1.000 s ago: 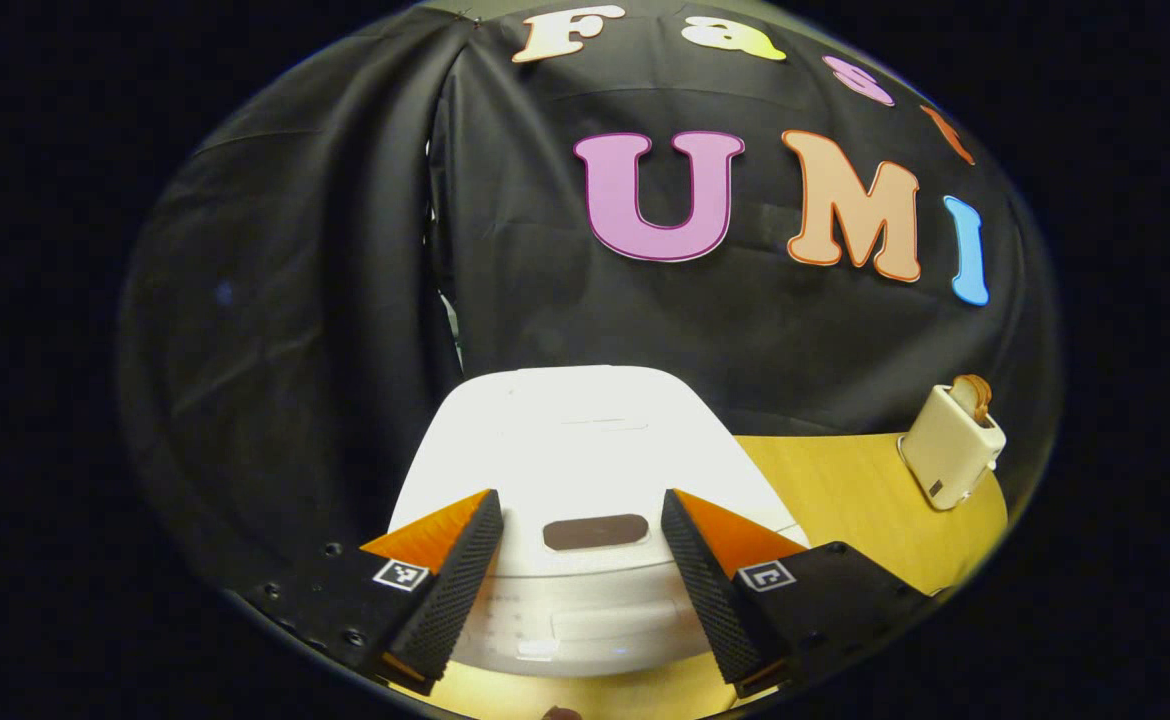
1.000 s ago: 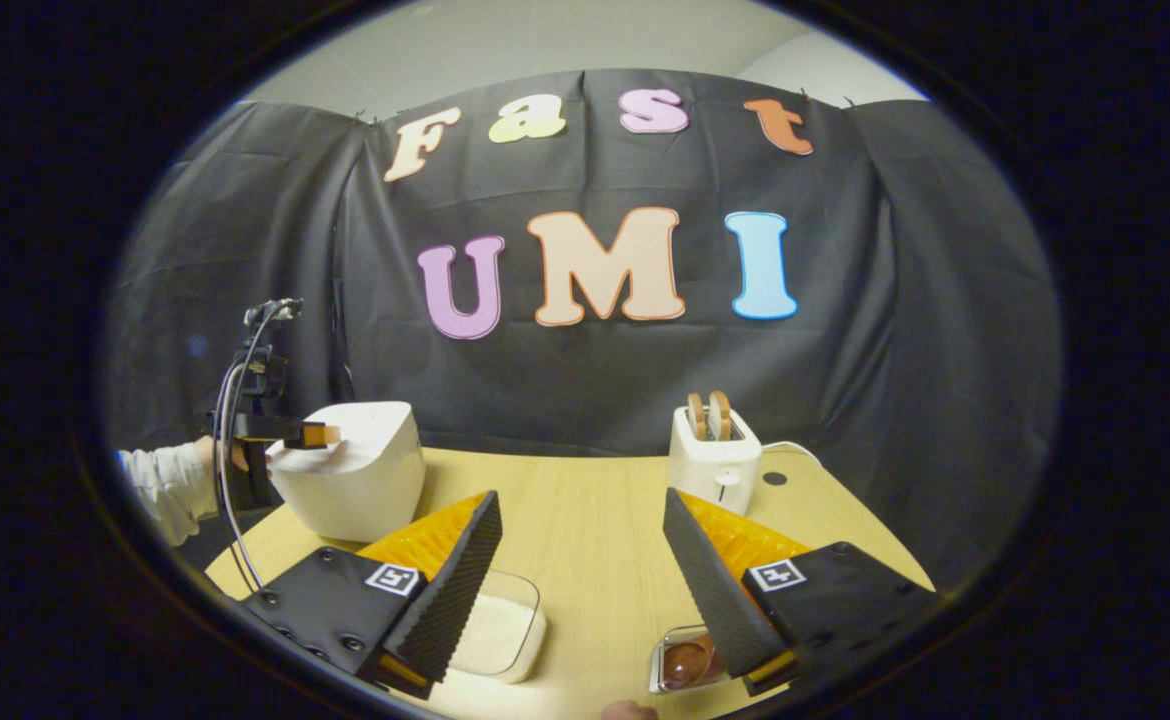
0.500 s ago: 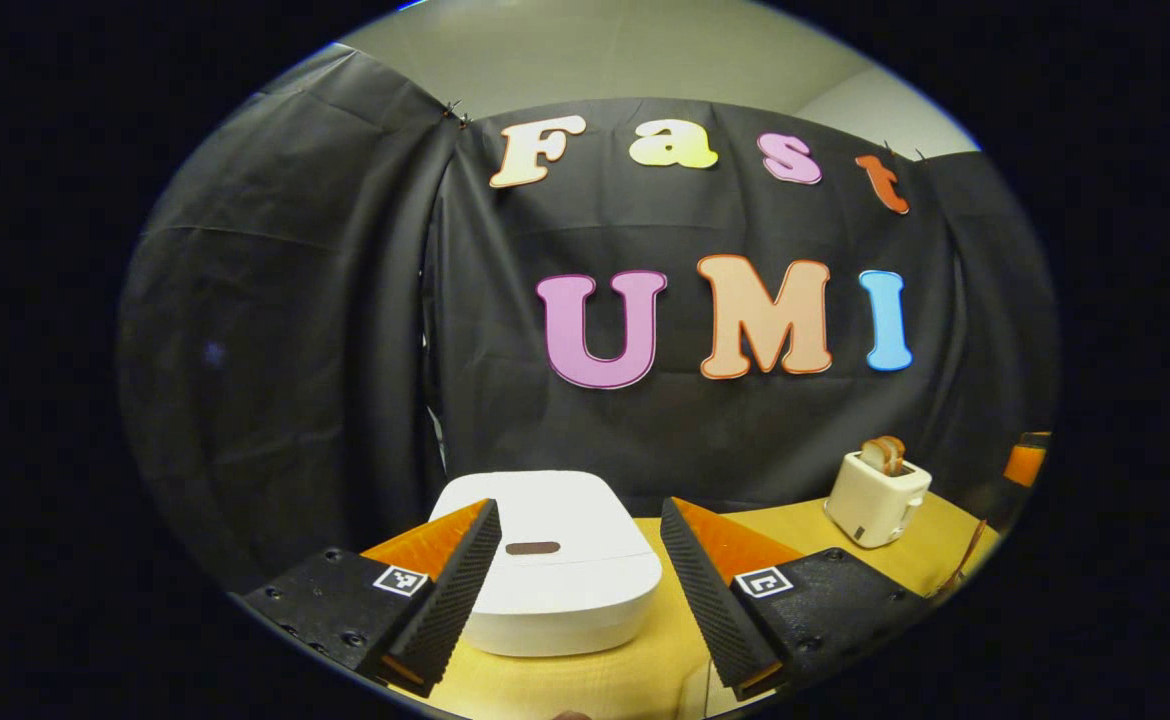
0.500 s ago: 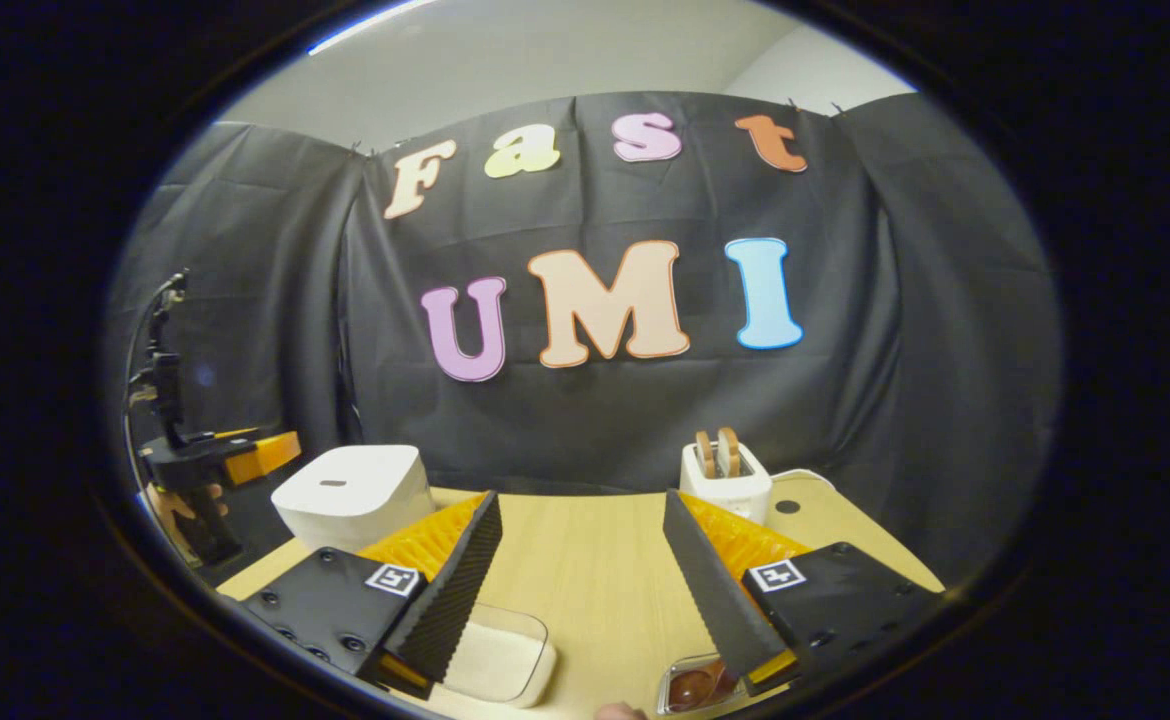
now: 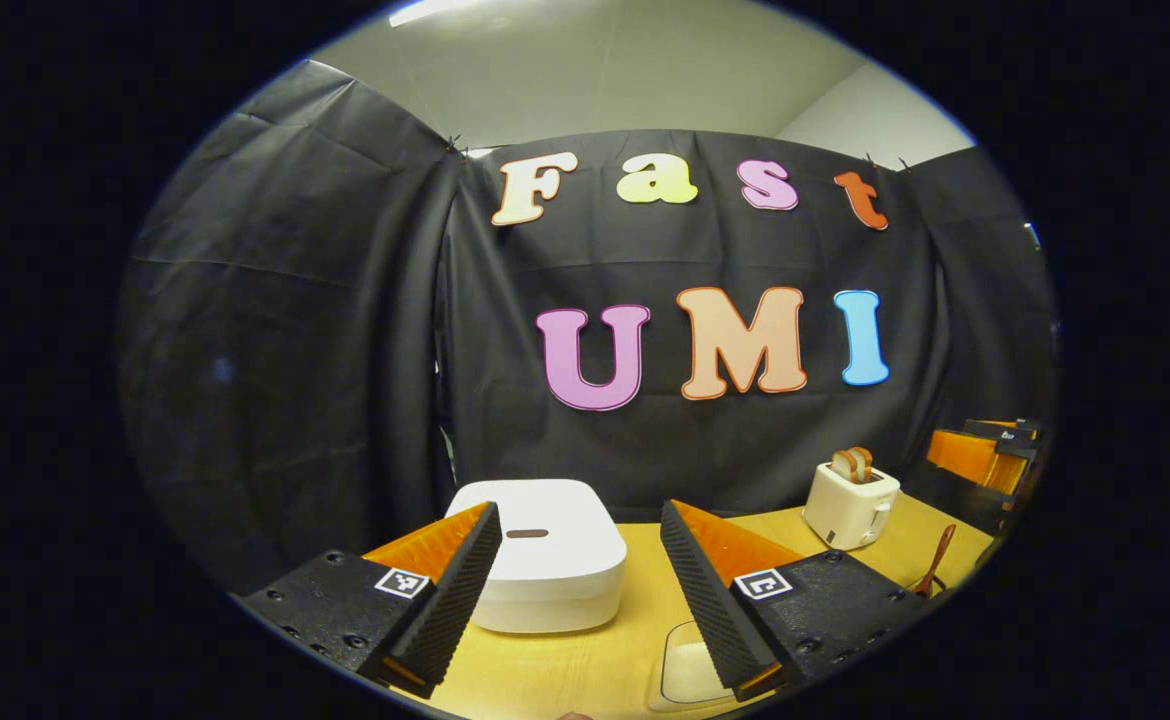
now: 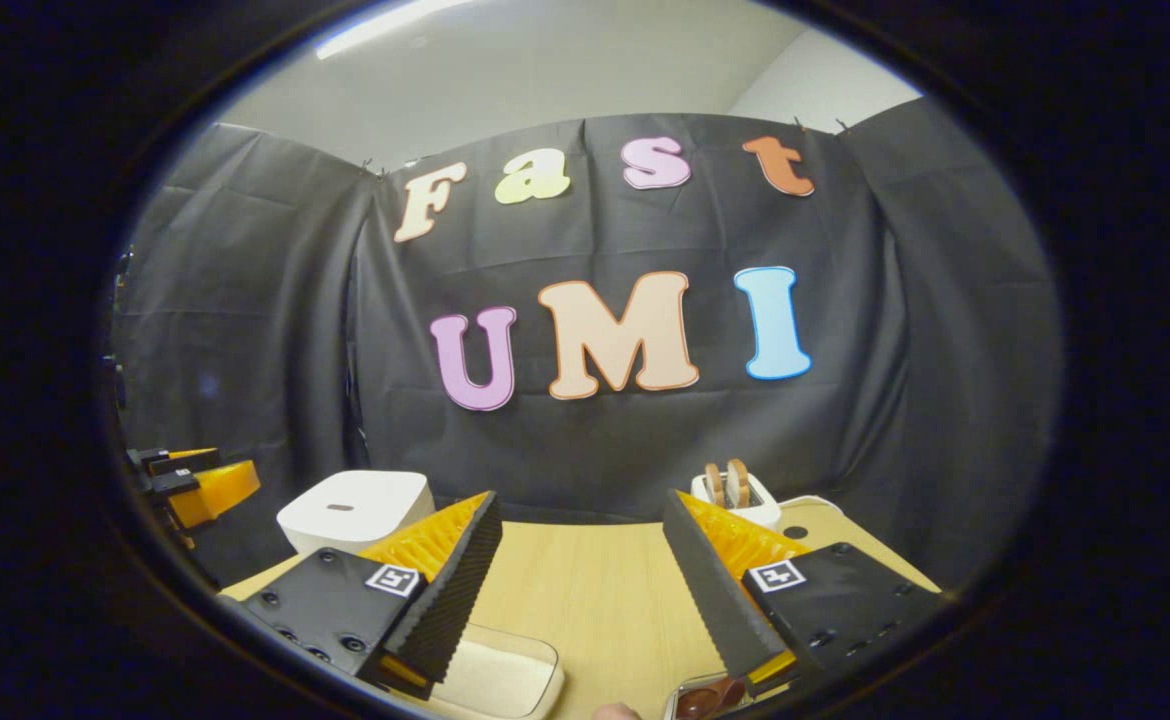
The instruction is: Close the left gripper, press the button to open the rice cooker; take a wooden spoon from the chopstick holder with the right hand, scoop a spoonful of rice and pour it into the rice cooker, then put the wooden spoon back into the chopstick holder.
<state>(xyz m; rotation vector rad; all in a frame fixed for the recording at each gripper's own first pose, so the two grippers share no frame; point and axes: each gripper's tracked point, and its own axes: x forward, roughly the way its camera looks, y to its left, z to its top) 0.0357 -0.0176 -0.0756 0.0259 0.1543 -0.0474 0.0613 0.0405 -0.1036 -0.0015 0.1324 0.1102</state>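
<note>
The rice cooker (image 5: 548, 555) sits shut on the wooden table (image 5: 635, 620), straight ahead of the left gripper (image 5: 577, 600), whose jaws stand wide apart, holding nothing; its dark button (image 5: 526, 533) faces up on the lid. The right gripper (image 6: 577, 605), also spread and empty, has the cooker off to its left, so the left gripper looks nearer

The rice cooker (image 5: 545, 555) looks like smooth white plastic with a soft sheen, and the toaster (image 5: 850, 505) has a similar cream plastic shell. The table (image 6: 595, 590) shows pale wood grain with a matt finish. The gripper fingers (image 5: 450, 600) carry ribbed, rough-looking pads.
</note>
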